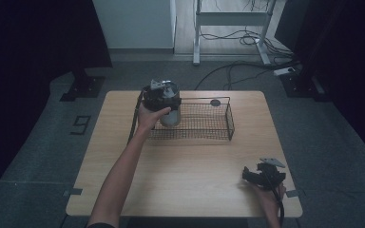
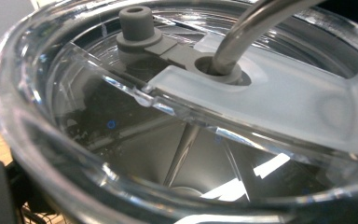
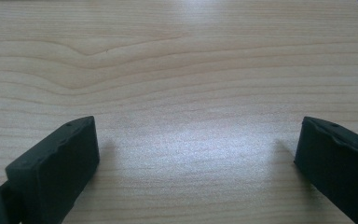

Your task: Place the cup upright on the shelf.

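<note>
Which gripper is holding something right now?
The left gripper, at the wire basket, holds the metal tumbler. The right gripper rests open, fingers apart over bare table.

The bare left forearm is stretched forward from the bottom edge of the high view, angled slightly to the right, with the wrist raised at the far end. The black left gripper (image 1: 162, 97), topped by a grey three-cornered plate, is clasped in the left hand (image 1: 148, 115) and held aloft, pointing down; whether its fingers are spread or pressed together cannot be told. The black right gripper (image 1: 259, 176) is held low at the near right corner in the right hand (image 1: 269, 194), with its cable trailed back along the wrist. In the right gripper view, its two black fingers (image 3: 56, 163) are seen set wide apart.
</note>
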Demonstrator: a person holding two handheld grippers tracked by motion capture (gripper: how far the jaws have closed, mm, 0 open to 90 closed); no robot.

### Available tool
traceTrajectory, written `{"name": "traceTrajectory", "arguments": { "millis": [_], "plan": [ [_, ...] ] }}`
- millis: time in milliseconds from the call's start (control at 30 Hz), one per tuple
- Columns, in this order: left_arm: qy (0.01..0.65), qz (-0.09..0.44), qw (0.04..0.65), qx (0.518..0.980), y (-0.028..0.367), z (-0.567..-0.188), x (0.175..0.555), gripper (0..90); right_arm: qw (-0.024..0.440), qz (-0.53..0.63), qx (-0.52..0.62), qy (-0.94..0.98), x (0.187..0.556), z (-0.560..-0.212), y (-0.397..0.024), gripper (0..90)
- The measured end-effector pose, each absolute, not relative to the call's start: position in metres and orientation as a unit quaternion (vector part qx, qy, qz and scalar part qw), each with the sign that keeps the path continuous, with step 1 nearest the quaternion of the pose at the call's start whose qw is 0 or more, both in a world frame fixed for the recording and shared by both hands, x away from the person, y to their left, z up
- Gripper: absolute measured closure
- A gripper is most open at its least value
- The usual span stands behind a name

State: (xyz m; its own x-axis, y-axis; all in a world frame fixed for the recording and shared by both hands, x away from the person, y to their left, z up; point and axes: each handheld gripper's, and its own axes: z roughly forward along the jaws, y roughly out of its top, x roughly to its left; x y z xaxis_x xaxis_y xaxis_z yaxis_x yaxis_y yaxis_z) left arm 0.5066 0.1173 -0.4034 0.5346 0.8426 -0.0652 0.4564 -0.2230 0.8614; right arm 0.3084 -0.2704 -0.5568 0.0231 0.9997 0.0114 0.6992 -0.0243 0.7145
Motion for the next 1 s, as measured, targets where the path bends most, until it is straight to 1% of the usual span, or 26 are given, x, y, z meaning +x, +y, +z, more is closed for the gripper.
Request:
{"name": "traceTrajectory", "arguments": {
  "millis": [1000],
  "plan": [
    [0.451,0.205,0.416,0.762,0.108,-0.446,0.517,4.0,0.275,0.275,0.66,0.643,0.308,-0.557,-0.271,0.0]
  ]
}}
